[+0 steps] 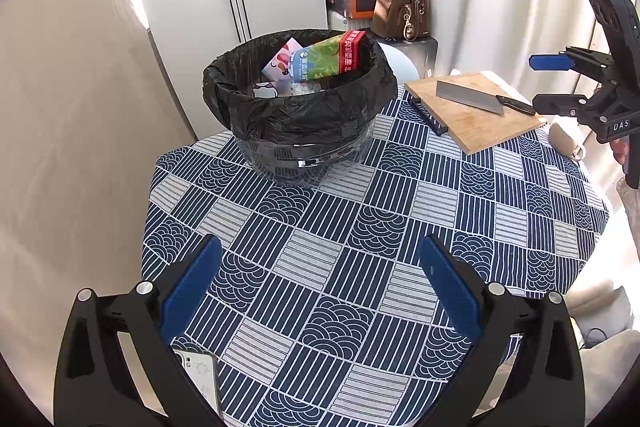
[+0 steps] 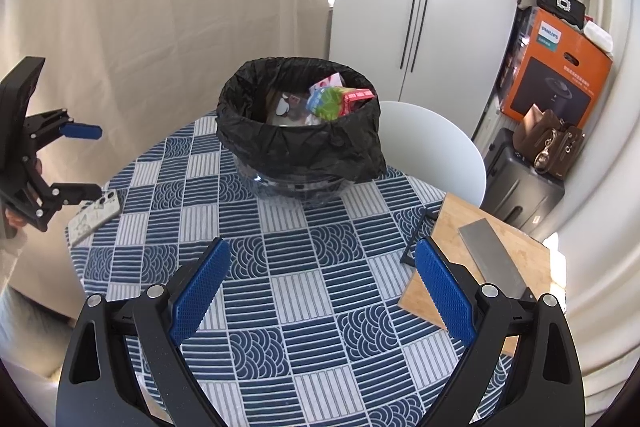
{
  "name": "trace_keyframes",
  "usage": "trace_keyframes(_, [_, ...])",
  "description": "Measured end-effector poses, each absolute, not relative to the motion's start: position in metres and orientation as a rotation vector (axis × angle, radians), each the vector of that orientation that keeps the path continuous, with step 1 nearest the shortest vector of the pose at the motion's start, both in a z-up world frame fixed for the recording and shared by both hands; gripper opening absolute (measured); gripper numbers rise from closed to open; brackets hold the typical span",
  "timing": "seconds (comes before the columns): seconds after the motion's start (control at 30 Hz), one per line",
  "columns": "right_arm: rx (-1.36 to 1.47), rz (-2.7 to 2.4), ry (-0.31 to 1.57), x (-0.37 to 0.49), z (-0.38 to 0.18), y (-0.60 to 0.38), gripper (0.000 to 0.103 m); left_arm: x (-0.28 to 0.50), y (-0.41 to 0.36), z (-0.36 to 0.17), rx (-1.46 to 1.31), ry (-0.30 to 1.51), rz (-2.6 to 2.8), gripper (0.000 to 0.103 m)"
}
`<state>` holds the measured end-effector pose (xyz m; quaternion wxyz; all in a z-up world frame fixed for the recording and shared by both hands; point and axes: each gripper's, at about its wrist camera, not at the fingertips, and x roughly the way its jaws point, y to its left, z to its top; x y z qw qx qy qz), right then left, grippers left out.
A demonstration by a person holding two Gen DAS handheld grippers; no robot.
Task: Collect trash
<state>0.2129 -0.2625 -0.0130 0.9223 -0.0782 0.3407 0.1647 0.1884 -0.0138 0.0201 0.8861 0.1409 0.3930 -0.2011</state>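
Note:
A clear bin lined with a black bag stands at the far side of the round table. Inside it lie a green and red carton and other wrappers. My left gripper hovers open above the patterned tablecloth with nothing between its fingers; it also shows at the left edge of the right wrist view. My right gripper is open and holds nothing; it appears at the right of the left wrist view, above the board.
A wooden cutting board with a cleaver lies on the right. A phone rests near the table's left edge. A white chair, an orange box and a brown handbag stand behind.

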Motion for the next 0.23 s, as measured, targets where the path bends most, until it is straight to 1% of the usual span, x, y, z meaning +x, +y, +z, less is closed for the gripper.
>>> trace_keyframes(0.23, [-0.163,0.346,0.699,0.2115,-0.0141,-0.2609,0.089,0.1833,-0.0110,0.0223,0.277,0.806,-0.457,0.097])
